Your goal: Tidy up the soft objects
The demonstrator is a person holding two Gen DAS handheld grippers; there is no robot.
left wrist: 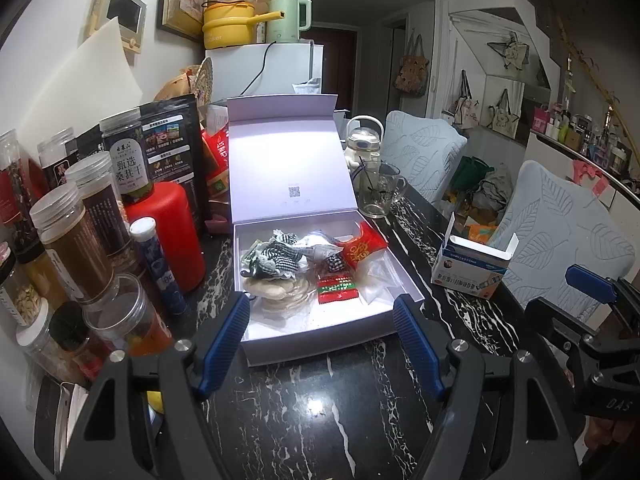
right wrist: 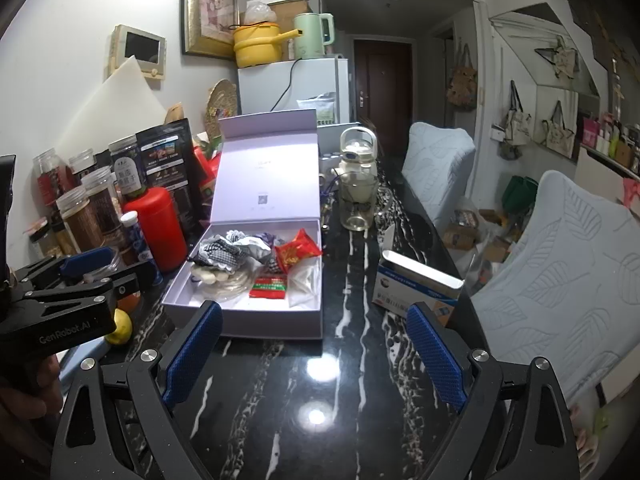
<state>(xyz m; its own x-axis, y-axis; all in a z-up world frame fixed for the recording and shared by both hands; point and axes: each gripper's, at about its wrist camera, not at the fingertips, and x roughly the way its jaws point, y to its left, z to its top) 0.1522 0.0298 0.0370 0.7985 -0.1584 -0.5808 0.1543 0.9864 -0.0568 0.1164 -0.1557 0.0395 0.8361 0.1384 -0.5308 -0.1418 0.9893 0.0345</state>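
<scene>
An open white box [left wrist: 320, 344] [right wrist: 272, 326] lies on the black marble table with its lid standing upright behind it. Inside lie black-and-white checked cloth pieces [left wrist: 278, 258] [right wrist: 218, 256], a red packet [left wrist: 360, 250] [right wrist: 298, 254], round beige pads [left wrist: 276, 292], a small red-and-green packet [left wrist: 336, 288] and a clear plastic bag [left wrist: 378, 280]. My left gripper [left wrist: 322, 302] hangs open and empty just over the box's near edge. My right gripper [right wrist: 314, 310] is open and empty over the table, right of the box's near corner. Each gripper shows at the edge of the other's view.
Several jars [left wrist: 76, 248], a red bottle [left wrist: 176, 232] and dark pouches crowd the table's left side. A glass mug [left wrist: 378, 192] and a white teapot stand behind the box. An open blue-and-white carton [right wrist: 416, 284] lies to the right, beside chairs with pale blue covers [right wrist: 568, 264]. A lemon [right wrist: 120, 326] lies at the near left.
</scene>
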